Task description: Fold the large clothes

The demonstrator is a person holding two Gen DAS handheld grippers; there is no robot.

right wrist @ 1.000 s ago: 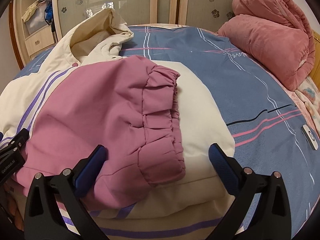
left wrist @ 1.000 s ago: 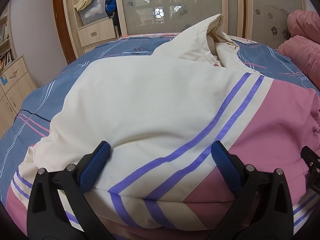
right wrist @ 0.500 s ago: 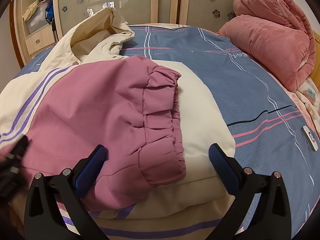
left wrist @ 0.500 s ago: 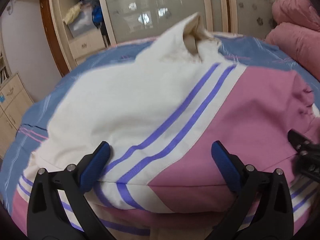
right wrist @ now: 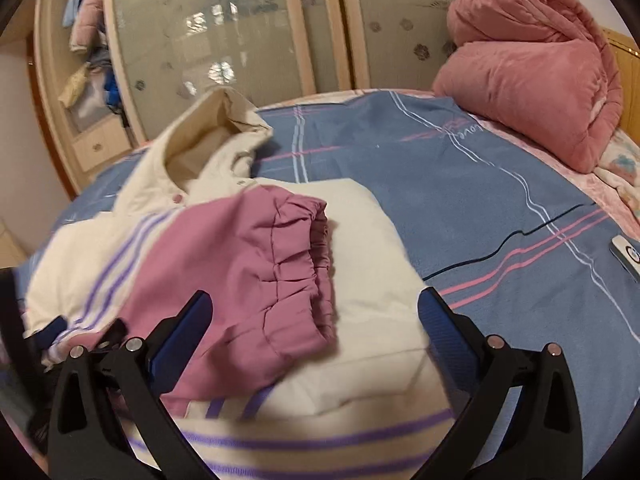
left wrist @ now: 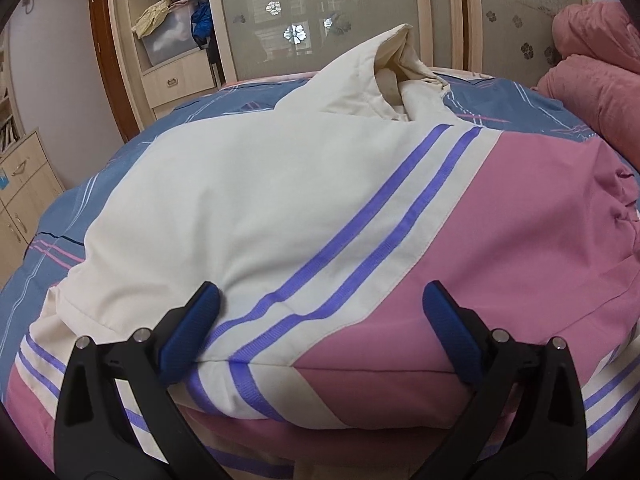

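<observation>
Blue bedsheet (right wrist: 460, 208) w/ wardrobe (left wrist: 340, 12) behind.

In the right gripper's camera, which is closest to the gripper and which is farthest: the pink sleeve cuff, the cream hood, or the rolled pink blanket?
From the right gripper:
1. Pink sleeve cuff, just ahead, lying on the jacket.
2. Cream hood, farther back on the left.
3. Rolled pink blanket, at the far right of the bed.

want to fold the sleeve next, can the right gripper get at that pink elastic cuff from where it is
Probably yes. The right gripper is open, and the pink elastic cuff lies on top of the cream jacket just ahead of its fingertips, with nothing covering it or lying between them.
</observation>
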